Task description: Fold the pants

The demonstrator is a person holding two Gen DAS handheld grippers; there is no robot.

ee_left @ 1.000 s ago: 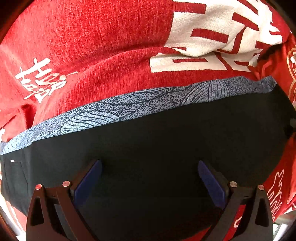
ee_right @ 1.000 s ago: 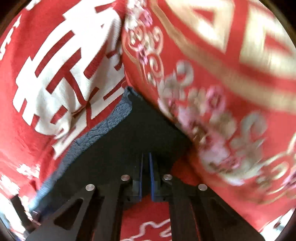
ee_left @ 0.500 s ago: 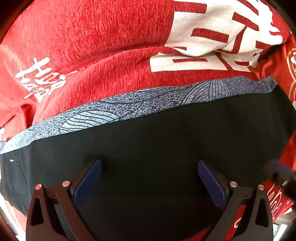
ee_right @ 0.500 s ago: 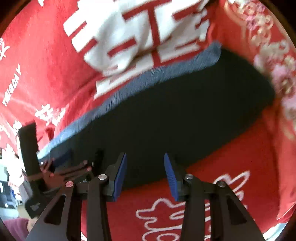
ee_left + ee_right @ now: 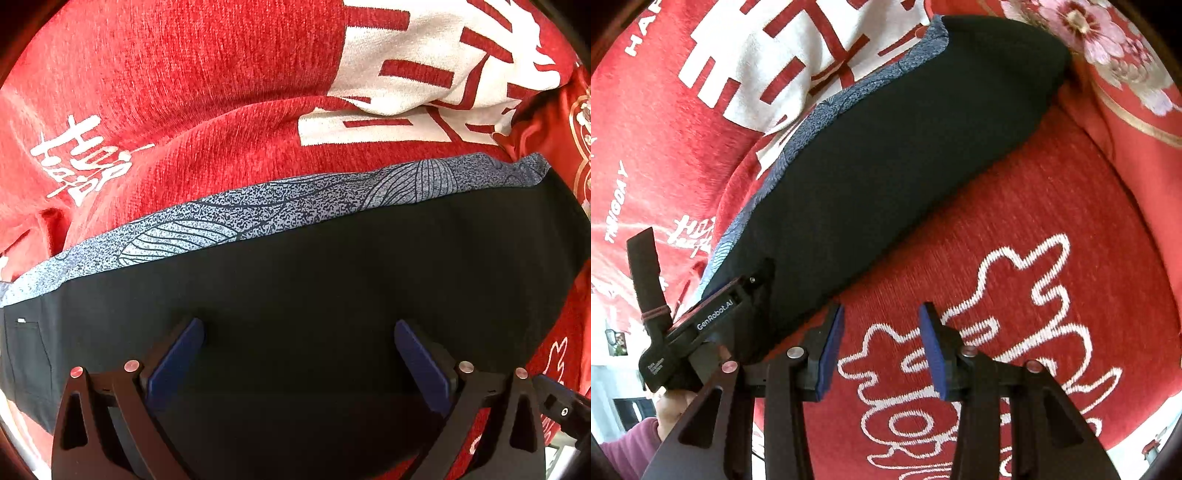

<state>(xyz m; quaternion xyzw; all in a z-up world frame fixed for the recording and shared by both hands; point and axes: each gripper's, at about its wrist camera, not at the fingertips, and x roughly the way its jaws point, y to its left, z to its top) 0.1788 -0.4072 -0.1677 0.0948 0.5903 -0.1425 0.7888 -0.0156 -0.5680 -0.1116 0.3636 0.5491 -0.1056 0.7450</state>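
The black pants [image 5: 314,280] lie flat on red bedding, with a grey-blue patterned strip [image 5: 258,210] along their far edge. They also show in the right wrist view [image 5: 894,158] as a long dark shape running from lower left to upper right. My left gripper [image 5: 297,354] is open and empty, its blue pads [image 5: 177,358] spread wide above the black fabric near its front edge. My right gripper [image 5: 881,343] is open and empty, over the red cover just beside the pants' near edge. The left gripper's body [image 5: 701,325] shows at the pants' lower left end.
A red blanket with white lettering [image 5: 221,74] lies beyond the pants. A red cover with white outline print [image 5: 1015,295] lies under my right gripper. A red pillow with flowers and gold trim [image 5: 1108,55] sits at the pants' far right end.
My right gripper has opened, let go of the pants' end and pulled back toward the near edge. The left gripper has stayed still and open.
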